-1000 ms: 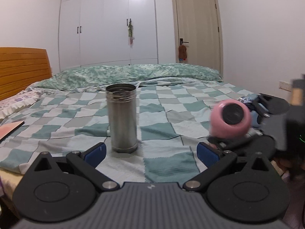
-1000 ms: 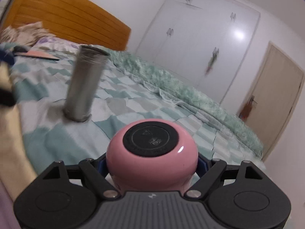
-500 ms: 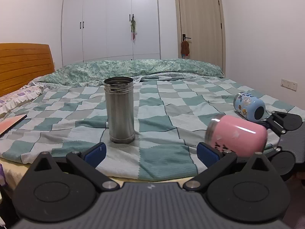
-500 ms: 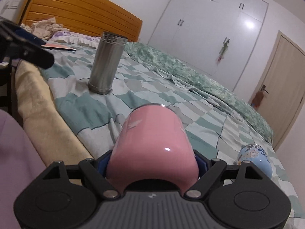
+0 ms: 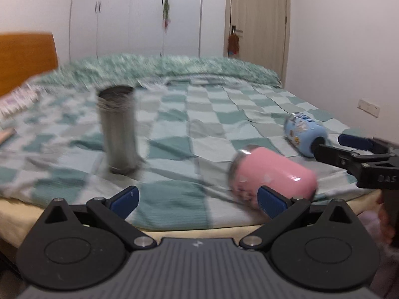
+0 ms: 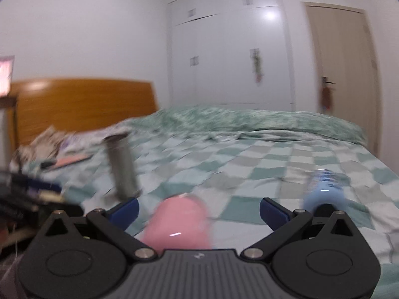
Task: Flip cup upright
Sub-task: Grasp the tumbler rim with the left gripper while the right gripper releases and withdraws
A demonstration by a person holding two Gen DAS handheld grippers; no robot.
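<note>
Pink cup (image 5: 273,178) on its side near front edge of bed (image 5: 224,114), rim toward steel tumbler (image 5: 119,129), which stands upright to its left. Blue cup (image 5: 305,133) also on side, behind-right. Right gripper (image 6: 198,208) fingers wide, pink cup between, untouched. Left gripper (image 5: 197,199) fingers wide, holding nothing. Both views blurred.

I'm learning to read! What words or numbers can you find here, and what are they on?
"DAS": pale letters on the side of the right gripper, cut off at the picture's edge, so maybe part of a longer word.
Small white logo mark on the left gripper: not letters I can read.
Blue cup: cartoon prints, too blurred to read.
Pink cup: small blurred marks, unreadable.
</note>
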